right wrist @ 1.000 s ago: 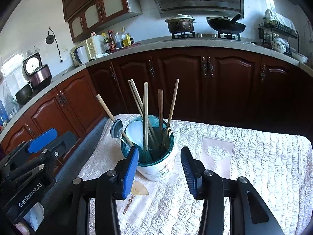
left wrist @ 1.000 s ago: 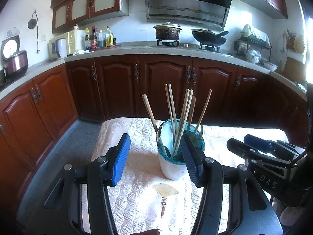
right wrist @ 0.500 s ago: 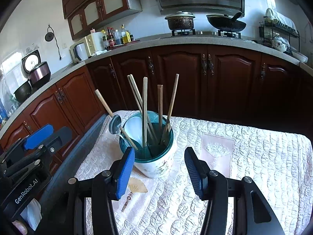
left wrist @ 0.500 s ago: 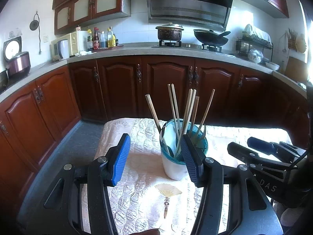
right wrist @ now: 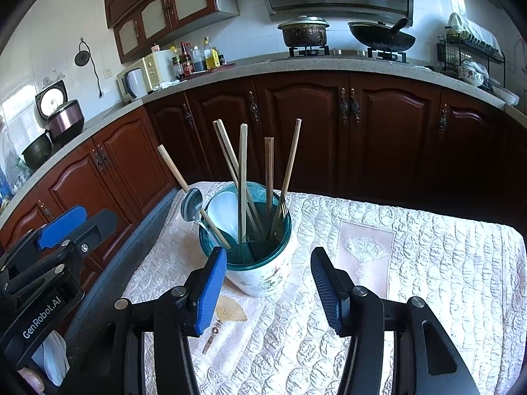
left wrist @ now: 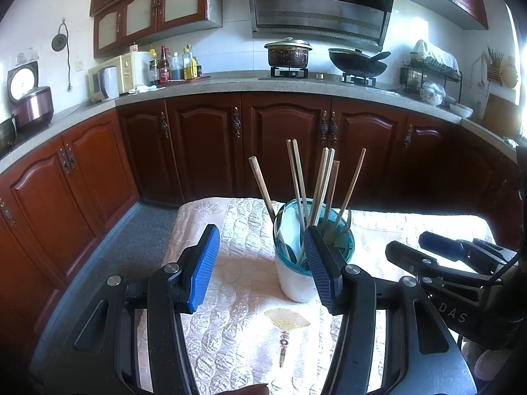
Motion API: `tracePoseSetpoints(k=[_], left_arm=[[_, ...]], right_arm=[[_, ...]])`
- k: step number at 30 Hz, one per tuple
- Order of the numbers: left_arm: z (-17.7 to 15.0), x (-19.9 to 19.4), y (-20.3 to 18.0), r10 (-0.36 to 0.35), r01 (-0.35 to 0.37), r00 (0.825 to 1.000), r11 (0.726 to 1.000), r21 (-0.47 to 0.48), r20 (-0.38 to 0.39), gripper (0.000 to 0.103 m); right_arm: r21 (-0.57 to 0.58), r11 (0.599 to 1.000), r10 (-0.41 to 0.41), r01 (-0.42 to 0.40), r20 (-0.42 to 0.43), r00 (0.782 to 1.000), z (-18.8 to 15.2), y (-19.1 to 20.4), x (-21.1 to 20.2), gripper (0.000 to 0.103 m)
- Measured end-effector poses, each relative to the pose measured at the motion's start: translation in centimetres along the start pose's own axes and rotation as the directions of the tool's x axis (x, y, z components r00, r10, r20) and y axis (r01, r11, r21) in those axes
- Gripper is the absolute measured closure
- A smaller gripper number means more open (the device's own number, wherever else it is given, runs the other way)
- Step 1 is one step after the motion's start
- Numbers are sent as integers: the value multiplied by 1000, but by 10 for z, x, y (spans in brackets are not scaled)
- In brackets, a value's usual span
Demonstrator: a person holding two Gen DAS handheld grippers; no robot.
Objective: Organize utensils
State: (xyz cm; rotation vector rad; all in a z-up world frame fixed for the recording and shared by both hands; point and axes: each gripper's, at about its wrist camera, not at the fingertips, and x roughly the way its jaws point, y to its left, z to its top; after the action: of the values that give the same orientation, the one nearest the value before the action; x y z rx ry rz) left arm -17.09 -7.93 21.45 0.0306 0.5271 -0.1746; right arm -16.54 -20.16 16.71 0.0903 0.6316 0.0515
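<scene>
A utensil holder (right wrist: 260, 263) stands on the cloth-covered counter (right wrist: 428, 263) at centre frame in the right wrist view. Chopsticks (right wrist: 243, 177), a spoon (right wrist: 192, 202) and a fork (right wrist: 280, 214) stand in it. Behind it a run of cabinets (right wrist: 296, 125) crosses the frame, with a pot (right wrist: 304, 33) and wok (right wrist: 382, 38) on top.

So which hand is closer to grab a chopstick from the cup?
Probably the right. Its tool is open with the cup nearly centred between its fingers. The left tool is also open, but the cup sits off by its right finger.
</scene>
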Motion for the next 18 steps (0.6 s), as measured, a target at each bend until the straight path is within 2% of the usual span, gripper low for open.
tracePoseSetpoints(k=[18], left_arm=[[-2, 4, -1, 4, -4, 1000, 1000, 5, -4, 50]], right_arm=[[1, 1000, 3, -3, -14, 1000, -2, -1, 5, 52]])
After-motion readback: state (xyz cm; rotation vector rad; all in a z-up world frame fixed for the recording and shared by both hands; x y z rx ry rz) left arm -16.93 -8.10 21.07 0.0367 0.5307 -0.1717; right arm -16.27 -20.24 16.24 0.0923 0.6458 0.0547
